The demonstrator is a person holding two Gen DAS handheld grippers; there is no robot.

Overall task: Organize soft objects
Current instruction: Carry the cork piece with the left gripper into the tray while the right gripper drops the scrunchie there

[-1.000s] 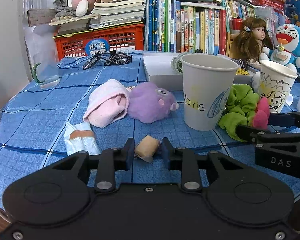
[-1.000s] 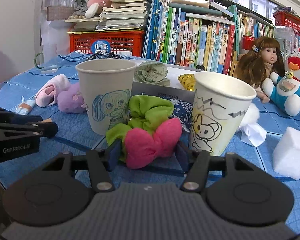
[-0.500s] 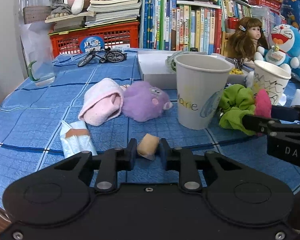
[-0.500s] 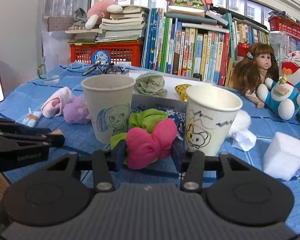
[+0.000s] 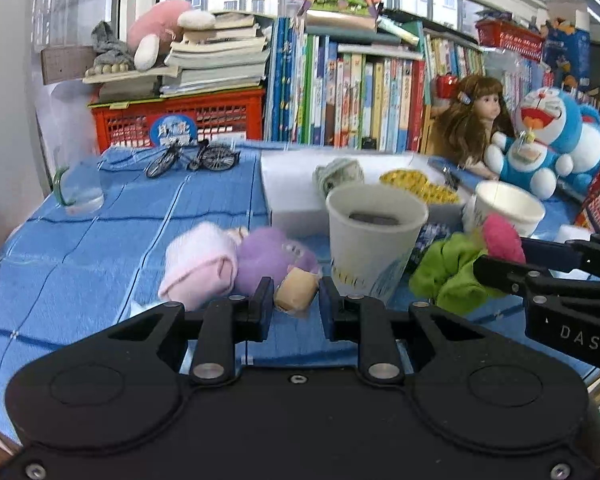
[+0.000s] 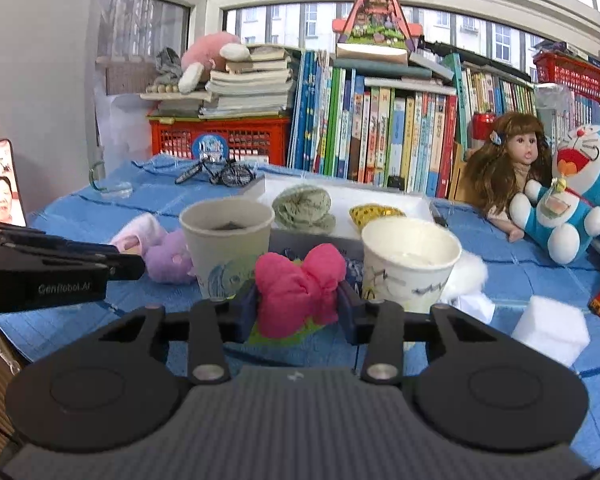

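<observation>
- Left gripper (image 5: 293, 305) — clenched on a small tan foam piece (image 5: 295, 290), which sits pinched between its two pads, clear of the blue cloth (image 5: 100, 248).
- Right gripper (image 6: 298, 309) — grasping the pink-and-green scrunchie (image 6: 300, 286); its jaws have just been closing, and the pink lobes bulge between the pads while the green part hangs below.
- Left cup (image 6: 226, 249), with a drawn cartoon figure, stands upright just behind and left of the scrunchie; something dark lies inside it.
- Right cup (image 6: 410, 260) stands upright just behind and right of the scrunchie.
- Pink sock (image 5: 200, 266) and purple plush (image 5: 272, 258) lie touching one another on the cloth, left of the left cup.
- White tray (image 6: 364, 200) behind the cups holds a grey-green scrunchie (image 6: 303, 212) and a yellow one (image 6: 374, 213).
- White foam block (image 6: 550, 330) lies near the right edge, well apart from both cups.
- Doll (image 6: 508, 168) and blue cat plush (image 6: 568, 200) sit side by side at the far right, before a row of books (image 6: 380, 132).
</observation>
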